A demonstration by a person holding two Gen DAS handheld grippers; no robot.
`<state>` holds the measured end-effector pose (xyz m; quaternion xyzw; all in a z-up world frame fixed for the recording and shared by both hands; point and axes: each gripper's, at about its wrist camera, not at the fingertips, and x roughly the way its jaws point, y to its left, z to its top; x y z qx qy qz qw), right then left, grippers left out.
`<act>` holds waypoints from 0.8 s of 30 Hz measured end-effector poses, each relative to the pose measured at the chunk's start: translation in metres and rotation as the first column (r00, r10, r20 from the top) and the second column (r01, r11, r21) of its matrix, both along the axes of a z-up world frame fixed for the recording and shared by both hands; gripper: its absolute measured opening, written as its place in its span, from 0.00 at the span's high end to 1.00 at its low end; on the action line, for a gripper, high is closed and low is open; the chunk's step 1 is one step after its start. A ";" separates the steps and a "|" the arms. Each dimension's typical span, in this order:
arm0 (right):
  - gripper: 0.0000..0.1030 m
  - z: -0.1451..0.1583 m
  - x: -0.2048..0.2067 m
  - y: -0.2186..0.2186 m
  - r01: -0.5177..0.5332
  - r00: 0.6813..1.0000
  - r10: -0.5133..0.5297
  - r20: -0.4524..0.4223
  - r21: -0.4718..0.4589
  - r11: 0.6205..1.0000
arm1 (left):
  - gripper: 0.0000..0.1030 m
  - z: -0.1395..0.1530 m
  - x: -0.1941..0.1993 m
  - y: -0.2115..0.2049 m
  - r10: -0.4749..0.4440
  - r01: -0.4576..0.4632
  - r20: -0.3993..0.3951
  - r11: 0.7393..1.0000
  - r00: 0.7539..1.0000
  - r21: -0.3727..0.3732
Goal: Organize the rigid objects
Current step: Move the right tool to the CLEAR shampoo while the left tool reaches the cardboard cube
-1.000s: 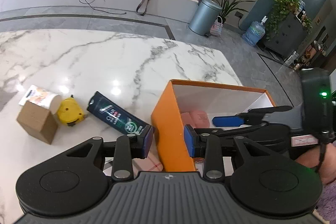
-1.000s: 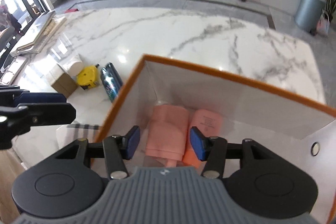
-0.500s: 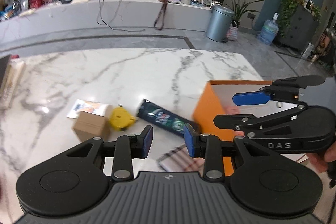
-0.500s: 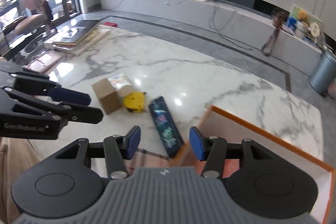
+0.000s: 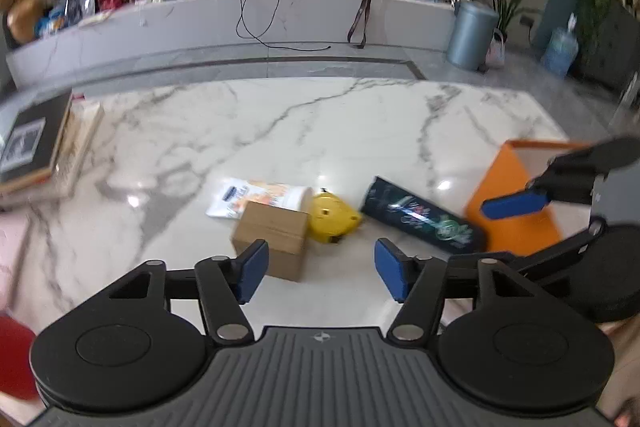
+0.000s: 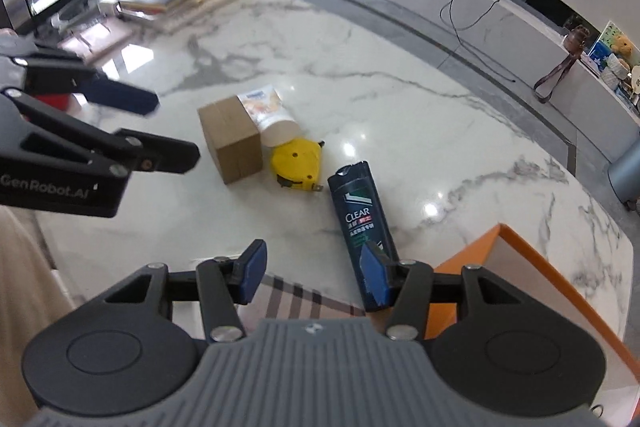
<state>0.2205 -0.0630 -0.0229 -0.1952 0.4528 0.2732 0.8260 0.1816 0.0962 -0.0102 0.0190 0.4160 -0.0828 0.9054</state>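
Shampoo bottle (image 6: 362,227): judged stiff plastic with a glossy, possibly slippery skin and moderate weight; best taken across its narrow sides at mid-body, away from the flip cap. It is seen as a flat, dark blue-black bottle with "CLEAR" printed on it, lying on the table (image 6: 400,75), its base end close to the orange box (image 6: 472,259).

Tape measure (image 6: 295,163): judged hard-shelled and dense; its rounded yellow case is best pinched across the flat faces. It lies between the bottle and the cardboard box, just beside the latter.

Cardboard box (image 5: 272,237): judged light and stiff, though its walls may dent under a hard squeeze; opposite flat sides are the place to grip. It is a plain brown cube.

Tube (image 6: 266,111): judged softer than the rest; it is white with orange print, lying behind the cardboard box and touching it.

Left claw (image 5: 316,273): its jaws have just been opening and stand apart, nothing between them, above the table near the cardboard box.

Right claw (image 6: 314,273): jaws apart and empty, held over the bottle's base end.
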 end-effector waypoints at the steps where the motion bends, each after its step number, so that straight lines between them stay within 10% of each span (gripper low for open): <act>1: 0.47 -0.003 0.005 0.001 0.001 1.000 -0.001 -0.009 -0.012 1.000 | 0.23 -0.003 0.005 0.001 -0.009 0.009 -0.002 1.000 1.000 0.022; 24: 0.40 -0.076 0.094 0.024 -0.054 0.977 -0.002 -0.214 -0.255 0.965 | 0.13 -0.069 0.062 0.017 0.007 -0.002 -0.083 0.999 0.997 0.053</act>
